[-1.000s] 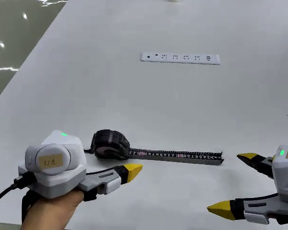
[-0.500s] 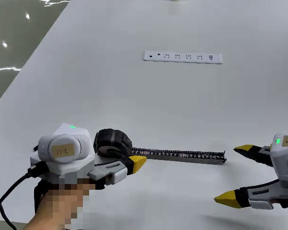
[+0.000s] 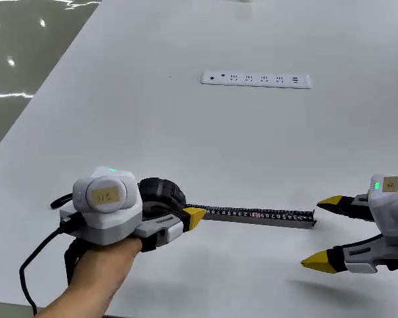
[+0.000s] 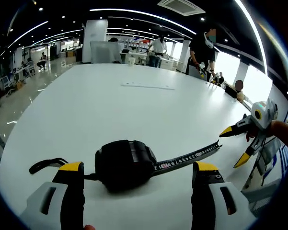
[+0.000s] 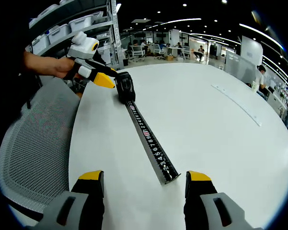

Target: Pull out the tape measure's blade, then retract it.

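— So where's the tape measure (image 3: 160,197) sitting right now?
— Flat on the white table (image 3: 251,146), near the front edge. Its blade (image 3: 258,215) is out, running along the table toward the right.
— And the grippers?
— Left gripper (image 4: 138,167) has its jaws spread either side of the case, with gaps on both sides in its own view, so no clamp. Right gripper (image 3: 322,232) is wide open too, holding nothing. The blade's tip lies just ahead of it, not touching. A power strip (image 3: 255,79) sits well back.
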Tool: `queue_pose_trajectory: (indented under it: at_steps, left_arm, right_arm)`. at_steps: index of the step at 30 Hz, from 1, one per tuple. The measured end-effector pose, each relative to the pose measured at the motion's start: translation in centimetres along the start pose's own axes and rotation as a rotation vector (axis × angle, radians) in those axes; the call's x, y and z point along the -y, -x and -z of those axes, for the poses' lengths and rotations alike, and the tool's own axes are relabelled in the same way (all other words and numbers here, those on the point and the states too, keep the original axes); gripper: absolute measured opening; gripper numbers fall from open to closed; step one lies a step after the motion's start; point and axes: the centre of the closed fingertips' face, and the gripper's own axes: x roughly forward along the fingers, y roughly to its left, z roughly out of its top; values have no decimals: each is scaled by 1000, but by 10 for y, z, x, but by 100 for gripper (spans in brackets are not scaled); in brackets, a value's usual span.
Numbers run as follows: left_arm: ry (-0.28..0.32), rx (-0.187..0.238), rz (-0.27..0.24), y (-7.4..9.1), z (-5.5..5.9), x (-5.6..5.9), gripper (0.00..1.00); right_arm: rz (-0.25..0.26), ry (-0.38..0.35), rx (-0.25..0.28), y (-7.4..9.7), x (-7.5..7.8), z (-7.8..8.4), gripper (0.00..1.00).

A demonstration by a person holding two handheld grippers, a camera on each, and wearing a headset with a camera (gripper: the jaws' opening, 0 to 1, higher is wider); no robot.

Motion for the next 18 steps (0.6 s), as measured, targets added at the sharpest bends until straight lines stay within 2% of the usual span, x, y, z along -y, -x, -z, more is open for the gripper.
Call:
queue_pose_trajectory:
  at_steps: [6,18]
  left_arm:
    - [18,-15,-43,-4,2,-8,82]
    - [43,-15,-64,-9,1,-10,75]
  right_arm:
    - [-10,34,-4,-4,11,1,57]
    - [-26,101,-32,-11,23,8,38]
